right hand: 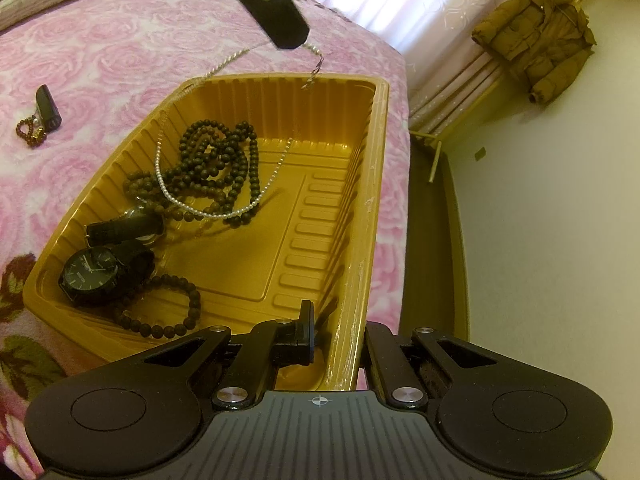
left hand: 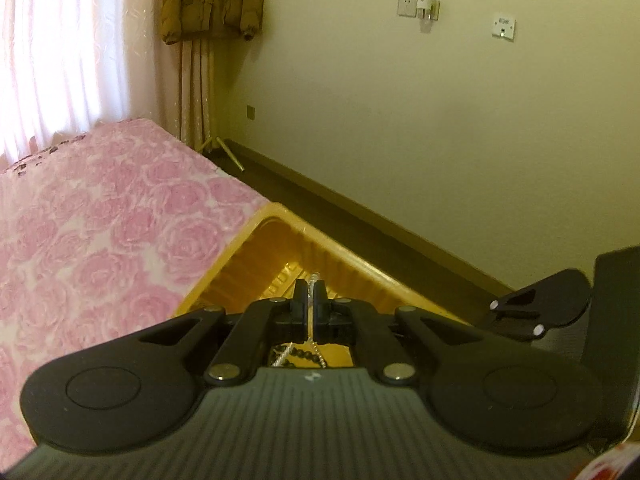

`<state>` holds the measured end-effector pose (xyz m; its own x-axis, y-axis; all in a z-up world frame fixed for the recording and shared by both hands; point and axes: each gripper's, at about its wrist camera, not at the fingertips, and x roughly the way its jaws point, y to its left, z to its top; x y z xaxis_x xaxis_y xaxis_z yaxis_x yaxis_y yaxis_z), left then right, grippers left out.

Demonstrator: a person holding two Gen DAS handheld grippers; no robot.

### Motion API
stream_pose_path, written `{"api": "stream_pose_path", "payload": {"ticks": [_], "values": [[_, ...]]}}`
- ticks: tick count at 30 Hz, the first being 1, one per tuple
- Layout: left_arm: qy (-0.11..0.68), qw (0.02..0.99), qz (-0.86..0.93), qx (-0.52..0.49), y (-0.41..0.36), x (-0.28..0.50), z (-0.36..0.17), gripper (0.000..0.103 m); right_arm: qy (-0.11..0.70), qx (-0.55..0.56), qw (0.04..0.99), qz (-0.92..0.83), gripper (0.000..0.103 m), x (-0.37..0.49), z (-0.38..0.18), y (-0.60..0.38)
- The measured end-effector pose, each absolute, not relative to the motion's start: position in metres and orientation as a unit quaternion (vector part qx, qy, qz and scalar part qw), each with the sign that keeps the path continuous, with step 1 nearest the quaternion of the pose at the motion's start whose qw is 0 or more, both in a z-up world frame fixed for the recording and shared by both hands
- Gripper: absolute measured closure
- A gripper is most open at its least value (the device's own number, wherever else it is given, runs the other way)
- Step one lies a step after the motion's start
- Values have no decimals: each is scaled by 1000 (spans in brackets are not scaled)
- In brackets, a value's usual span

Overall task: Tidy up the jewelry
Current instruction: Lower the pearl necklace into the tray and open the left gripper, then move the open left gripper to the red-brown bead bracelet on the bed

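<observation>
- Mid-step: lowering pearl necklace (right hand: 168,188) into gold tray (right hand: 376,168), frame centre.
- Left gripper (left hand: 309,292) clamped on its chain, above tray's far rim.
- Right gripper (right hand: 338,336) pinching tray's near wall, steadying.
- Next: drop lower, then release; red bracelet (right hand: 30,134) left on bedspread (right hand: 120,60), upper left.

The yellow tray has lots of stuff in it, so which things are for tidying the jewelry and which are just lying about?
For the job:
- yellow tray
- pearl necklace, pinched by left gripper
- dark bead strands
- two watches
- red bead bracelet on the bed
- right gripper, gripping tray wall

Just lying about:
- brown coat
- curtains
- wall sockets
</observation>
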<state>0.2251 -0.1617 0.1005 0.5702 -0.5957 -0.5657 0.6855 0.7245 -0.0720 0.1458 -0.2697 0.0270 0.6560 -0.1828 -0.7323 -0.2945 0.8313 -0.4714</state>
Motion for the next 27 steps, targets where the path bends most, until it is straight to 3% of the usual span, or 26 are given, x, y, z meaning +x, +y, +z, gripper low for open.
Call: {"api": "stream_pose_path", "payload": {"ticks": [11, 14, 24, 26, 27], "values": [[288, 889, -349, 71, -149, 226, 100, 96, 413, -290, 863, 32, 97, 146, 27, -270], [282, 899, -329, 66, -132, 222, 101, 84, 412, -291, 863, 32, 97, 145, 27, -270], [292, 930, -218, 34, -37, 202, 77, 62, 411, -291, 863, 31, 97, 144, 27, -271], [296, 935, -194, 29, -16, 197, 70, 55, 411, -291, 863, 31, 97, 144, 27, -271], [297, 937, -180, 25, -5, 194, 66, 46, 411, -291, 863, 31, 97, 144, 27, -271]]}}
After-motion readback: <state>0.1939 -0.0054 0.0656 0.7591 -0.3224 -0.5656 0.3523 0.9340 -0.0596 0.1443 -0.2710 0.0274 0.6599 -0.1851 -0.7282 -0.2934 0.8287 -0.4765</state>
